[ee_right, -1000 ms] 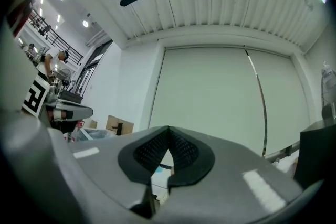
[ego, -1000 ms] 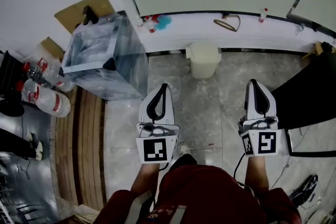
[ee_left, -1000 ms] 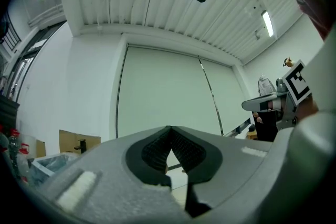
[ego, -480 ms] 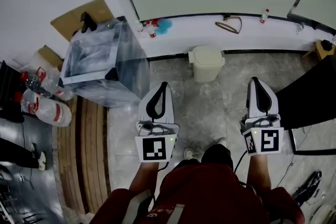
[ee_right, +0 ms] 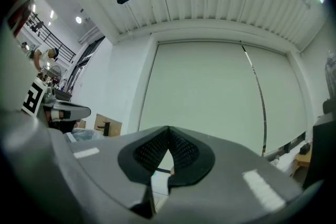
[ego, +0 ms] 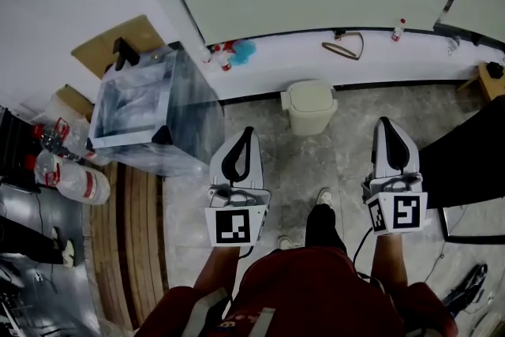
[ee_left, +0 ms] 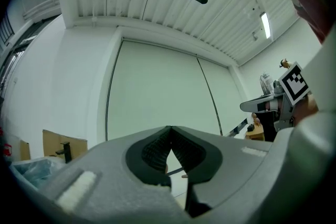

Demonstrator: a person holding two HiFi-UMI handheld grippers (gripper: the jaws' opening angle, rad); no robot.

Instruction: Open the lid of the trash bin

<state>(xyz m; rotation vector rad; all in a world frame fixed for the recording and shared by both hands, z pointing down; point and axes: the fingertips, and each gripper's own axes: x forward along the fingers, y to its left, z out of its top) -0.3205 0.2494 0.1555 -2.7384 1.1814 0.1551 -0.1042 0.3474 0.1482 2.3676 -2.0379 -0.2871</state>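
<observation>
A small cream trash bin (ego: pixel 309 105) with its lid down stands on the grey floor against the white ledge, in the head view's upper middle. My left gripper (ego: pixel 247 131) is held out level, short of the bin and slightly to its left, jaws together with nothing between them. My right gripper (ego: pixel 383 123) is out to the bin's right, also shut and empty. In the left gripper view the left gripper's (ee_left: pixel 170 129) pads meet at the tip. The right gripper view shows the right gripper (ee_right: pixel 168 129) the same way. Neither gripper view shows the bin.
A large bin lined with clear plastic (ego: pixel 150 110) stands at the left, with water bottles (ego: pixel 72 179) and cardboard (ego: pixel 118 39) beyond it. The white ledge (ego: pixel 284 51) carries small bottles. Dark furniture (ego: pixel 465 158) sits at the right. A person's shoe (ego: pixel 323 198) is on the floor between the grippers.
The person has stepped forward, so the trash bin sits lower and nearer in the head view. Both grippers keep the same shut pose in front of the body.
</observation>
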